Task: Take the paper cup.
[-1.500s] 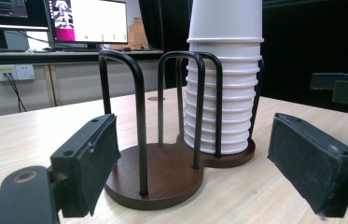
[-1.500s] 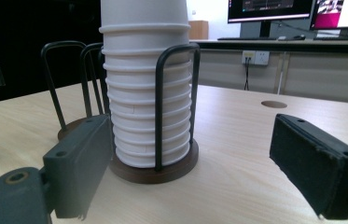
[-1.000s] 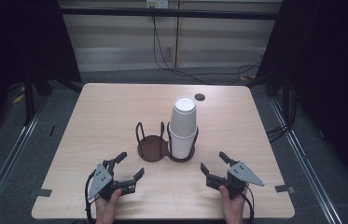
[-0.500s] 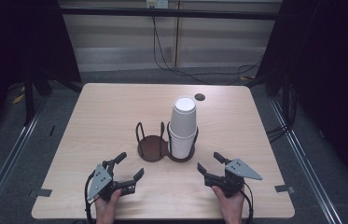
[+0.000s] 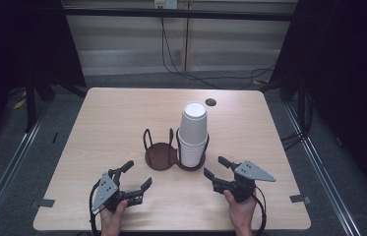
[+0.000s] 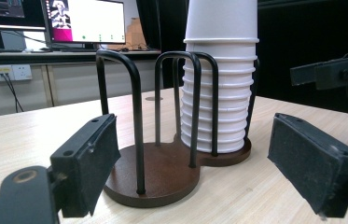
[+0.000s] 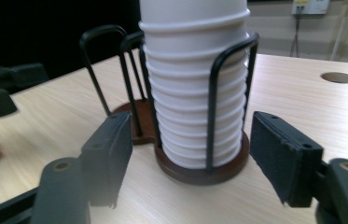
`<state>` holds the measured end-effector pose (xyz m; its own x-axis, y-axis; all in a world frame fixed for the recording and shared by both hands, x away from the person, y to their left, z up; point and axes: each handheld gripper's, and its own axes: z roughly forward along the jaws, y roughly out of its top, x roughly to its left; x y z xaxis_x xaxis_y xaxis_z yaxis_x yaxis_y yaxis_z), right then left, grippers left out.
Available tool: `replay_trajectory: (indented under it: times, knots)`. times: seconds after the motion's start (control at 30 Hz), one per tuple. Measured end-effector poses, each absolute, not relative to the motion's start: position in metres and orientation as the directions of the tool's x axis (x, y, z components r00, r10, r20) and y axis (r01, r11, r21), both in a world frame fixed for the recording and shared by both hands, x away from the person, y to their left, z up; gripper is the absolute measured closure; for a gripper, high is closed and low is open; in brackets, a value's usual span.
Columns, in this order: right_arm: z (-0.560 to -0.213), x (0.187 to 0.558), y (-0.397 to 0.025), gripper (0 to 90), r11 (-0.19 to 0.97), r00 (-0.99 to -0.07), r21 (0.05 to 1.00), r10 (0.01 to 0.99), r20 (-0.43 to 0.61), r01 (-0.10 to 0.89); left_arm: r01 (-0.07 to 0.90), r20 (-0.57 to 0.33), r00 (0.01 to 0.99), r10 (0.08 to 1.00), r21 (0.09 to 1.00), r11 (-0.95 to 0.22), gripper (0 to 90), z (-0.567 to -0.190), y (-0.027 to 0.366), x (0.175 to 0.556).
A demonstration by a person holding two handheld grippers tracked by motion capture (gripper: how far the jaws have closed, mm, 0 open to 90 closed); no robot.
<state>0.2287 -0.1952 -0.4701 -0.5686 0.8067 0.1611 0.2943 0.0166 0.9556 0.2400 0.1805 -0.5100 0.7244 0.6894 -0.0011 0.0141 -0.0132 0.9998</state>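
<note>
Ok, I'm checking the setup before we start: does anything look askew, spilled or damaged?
Nothing stands out. The cup stack sits upright in the right ring of the holder, the left ring is empty, and both grippers rest open on the table.

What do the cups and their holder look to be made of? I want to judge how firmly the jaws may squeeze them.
The cup stack looks like thin white paper, matte, with rolled rims showing as ridges. The holder base seems dark brown wood or coated board, smooth with a dull sheen. Its hoops look like bent black metal wire, glossy.
</note>
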Motion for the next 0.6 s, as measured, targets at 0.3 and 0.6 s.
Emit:
replay_trajectory:
  times: [0.3, 0.6]
  knots:
    - [-0.455, 0.239, -0.197, 27.6, 0.048, -0.579, 0.937, 0.797, 0.173, 0.346, 0.014, -0.002, 0.727, 0.687, 1.0, -0.011, 16.0, -0.51, 0.18, 0.24]
    - [-0.439, 0.25, -0.196, 23.9, 0.054, -0.6, 0.919, 0.772, 0.21, 0.391, 0.02, -0.011, 0.727, 0.686, 1.0, -0.005, 16.0, -0.51, 0.18, 0.24]
